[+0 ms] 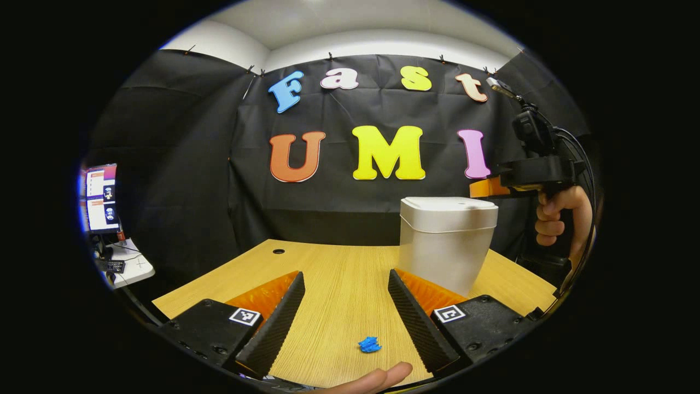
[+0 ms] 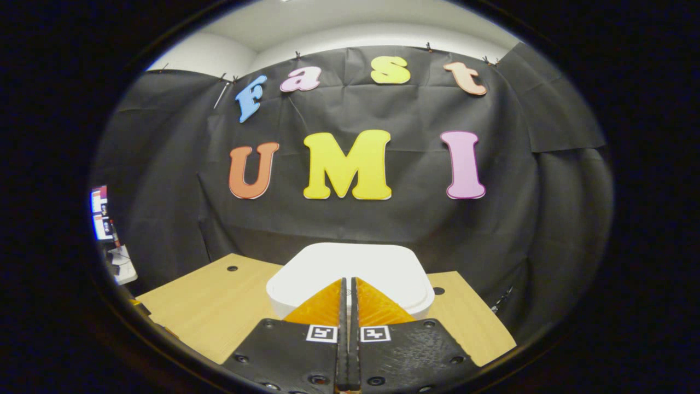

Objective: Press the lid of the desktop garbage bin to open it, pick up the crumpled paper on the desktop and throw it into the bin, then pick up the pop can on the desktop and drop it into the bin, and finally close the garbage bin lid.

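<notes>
A white desktop bin (image 1: 445,241) stands on the wooden table (image 1: 339,273) with its lid (image 1: 448,207) down. A small blue crumpled paper (image 1: 370,344) lies on the table near the front edge, between the wide-apart fingers of my left gripper (image 1: 346,284), which is open and holds nothing. My right gripper (image 1: 484,187), held by a hand (image 1: 560,216), hovers just above the bin's right side. In the right gripper view my right gripper (image 2: 348,282) is shut with nothing in it, its tips over the bin lid (image 2: 350,271).
A fingertip (image 1: 383,377) shows at the table's front edge. A monitor (image 1: 99,198) and a small white side table (image 1: 128,265) stand off to the left. Cable holes (image 2: 232,268) dot the tabletop. Black cloth walls close the back and sides.
</notes>
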`<state>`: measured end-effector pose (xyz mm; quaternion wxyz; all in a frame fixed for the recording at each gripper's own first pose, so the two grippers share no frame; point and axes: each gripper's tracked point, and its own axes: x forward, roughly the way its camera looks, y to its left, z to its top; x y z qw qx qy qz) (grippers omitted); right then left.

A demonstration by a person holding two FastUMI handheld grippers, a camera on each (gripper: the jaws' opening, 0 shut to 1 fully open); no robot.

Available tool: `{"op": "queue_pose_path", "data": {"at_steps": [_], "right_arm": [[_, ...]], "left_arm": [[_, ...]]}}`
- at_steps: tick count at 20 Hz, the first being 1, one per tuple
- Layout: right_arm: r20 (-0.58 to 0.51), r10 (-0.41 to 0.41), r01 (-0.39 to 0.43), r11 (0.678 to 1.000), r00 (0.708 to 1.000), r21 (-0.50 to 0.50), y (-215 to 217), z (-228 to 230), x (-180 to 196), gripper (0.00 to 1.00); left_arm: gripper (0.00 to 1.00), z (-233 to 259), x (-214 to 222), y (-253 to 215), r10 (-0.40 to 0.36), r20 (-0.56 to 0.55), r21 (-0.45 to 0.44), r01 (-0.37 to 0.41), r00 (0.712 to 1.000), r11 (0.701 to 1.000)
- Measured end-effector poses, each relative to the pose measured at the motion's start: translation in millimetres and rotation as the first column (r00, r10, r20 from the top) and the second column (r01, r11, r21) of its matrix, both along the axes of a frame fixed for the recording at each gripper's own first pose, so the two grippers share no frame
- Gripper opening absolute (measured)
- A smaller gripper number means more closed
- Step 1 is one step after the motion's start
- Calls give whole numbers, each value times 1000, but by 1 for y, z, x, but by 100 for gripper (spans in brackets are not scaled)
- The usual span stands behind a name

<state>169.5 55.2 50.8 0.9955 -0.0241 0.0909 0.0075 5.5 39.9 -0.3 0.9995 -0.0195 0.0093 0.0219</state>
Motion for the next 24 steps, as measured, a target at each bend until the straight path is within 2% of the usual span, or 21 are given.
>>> {"op": "queue_pose_path", "data": {"at_steps": [2,3,5,7,9,10,11,15,20,23,24], "right_arm": [[-74,22,-20,1000,997,21,11,-18,6,1],[-78,27,-26,1000,997,14,9,-18,7,3],[-98,7,-3,999,995,37,5,-22,12,1],[-110,20,-14,998,994,54,5,-26,10,1],[-83,30,-19,992,996,124,5,-21,11,1],[-70,33,-24,992,997,125,4,-18,9,5],[-36,26,-22,992,999,127,4,-12,8,1],[41,-17,15,997,999,71,-1,-3,-8,1],[27,-2,-1,995,1000,102,0,-8,-28,1],[52,-12,7,996,999,88,-8,-7,-45,3],[61,-14,8,995,998,98,-10,-6,-53,1]], "left_arm": [[99,1,1,2,4,0,-6,-4,1000,1000],[99,2,2,2,3,1,-6,-3,1000,1000],[99,3,2,4,11,7,-8,-11,1000,1000],[99,1,4,6,10,5,-15,-10,1000,1000],[99,-1,6,6,8,-5,-25,-8,1000,1000],[99,-2,6,3,0,-7,-28,0,1000,1000],[99,-3,6,2,-5,-10,-30,5,1000,1000],[99,-5,9,6,6,-18,-28,-6,1000,1000],[99,-9,11,3,-7,-31,-34,6,1000,999],[99,-10,13,3,-11,-31,-32,10,999,999],[99,-11,13,2,-15,-35,-31,14,999,999]]}}
